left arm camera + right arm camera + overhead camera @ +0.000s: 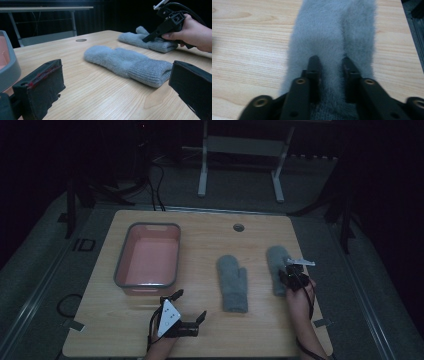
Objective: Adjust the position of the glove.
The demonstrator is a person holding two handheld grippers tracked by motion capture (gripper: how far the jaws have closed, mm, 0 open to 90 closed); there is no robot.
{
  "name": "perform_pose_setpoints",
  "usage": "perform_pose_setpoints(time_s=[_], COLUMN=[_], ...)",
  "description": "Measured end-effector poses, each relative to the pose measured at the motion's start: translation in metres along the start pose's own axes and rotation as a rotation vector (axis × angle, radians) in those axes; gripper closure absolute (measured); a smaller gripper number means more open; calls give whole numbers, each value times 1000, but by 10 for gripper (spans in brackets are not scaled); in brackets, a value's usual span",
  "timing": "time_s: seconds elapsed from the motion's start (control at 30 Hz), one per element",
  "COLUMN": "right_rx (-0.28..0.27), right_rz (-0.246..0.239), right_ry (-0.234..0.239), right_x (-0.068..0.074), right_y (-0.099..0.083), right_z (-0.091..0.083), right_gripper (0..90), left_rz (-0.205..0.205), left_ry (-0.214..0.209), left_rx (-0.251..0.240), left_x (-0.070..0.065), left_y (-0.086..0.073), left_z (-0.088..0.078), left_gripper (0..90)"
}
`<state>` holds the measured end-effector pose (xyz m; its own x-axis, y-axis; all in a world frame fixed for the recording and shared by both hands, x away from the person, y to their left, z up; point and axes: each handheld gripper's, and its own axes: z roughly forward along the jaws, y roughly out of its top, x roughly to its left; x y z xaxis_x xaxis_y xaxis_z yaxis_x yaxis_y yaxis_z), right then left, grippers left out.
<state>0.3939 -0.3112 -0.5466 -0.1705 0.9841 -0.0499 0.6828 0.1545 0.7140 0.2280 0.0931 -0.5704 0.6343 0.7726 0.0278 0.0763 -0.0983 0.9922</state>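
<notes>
Right gripper [329, 65] looks clamped on the right grey mitten [278, 265] at the table's right edge. Left gripper [190, 307] idles open. Next: probably lift toward the pink bin [147, 285].

Left gripper [186, 306] jaws wide apart, right gripper [289, 272] jaws pinched narrow

Bare wood lies open between the grey-rimmed pink plastic tub [148, 255] at frame left and the middle grey woollen mitten [232, 281]. A narrow clear strip separates that mitten from the second grey mitten [276, 259] at right.
</notes>
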Motion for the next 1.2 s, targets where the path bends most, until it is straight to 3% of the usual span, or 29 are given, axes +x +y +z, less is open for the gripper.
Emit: perform_pose_setpoints(time_s=[0.1, 0.3, 0.47, 0.67, 0.93, 1.13, 1.17, 1.2], right_rx=[-9, -19, -23, -37, -69, -107, -117, -117], right_rz=[57, 44, 67, 38, 73, 73, 72, 72], right_ry=[16, 16, 31, 27, 59, 115, 113, 113], right_x=[-2, -1, 0, 15, 34, 59, 69, 69], right_y=[0, 1, 4, 8, 24, 34, 37, 37], right_z=[-4, -12, -26, -48, -77, -95, -97, -97], right_gripper=[793, 801, 802, 802, 803, 803, 803, 803], left_rz=[-3, -13, -15, -5, -9, -13, -14, -14], left_ry=[1, 7, 7, 7, 8, 6, 6, 6], left_rx=[1, 7, 9, 6, 6, 5, 4, 4], left_x=[0, 1, 1, 0, 1, 1, 1, 1], left_y=[0, 0, 0, 0, 0, 0, 0, 0], left_z=[0, 1, 1, 1, 1, 0, 0, 0], left_gripper=[1, 1, 1, 1, 1, 1, 1, 1])
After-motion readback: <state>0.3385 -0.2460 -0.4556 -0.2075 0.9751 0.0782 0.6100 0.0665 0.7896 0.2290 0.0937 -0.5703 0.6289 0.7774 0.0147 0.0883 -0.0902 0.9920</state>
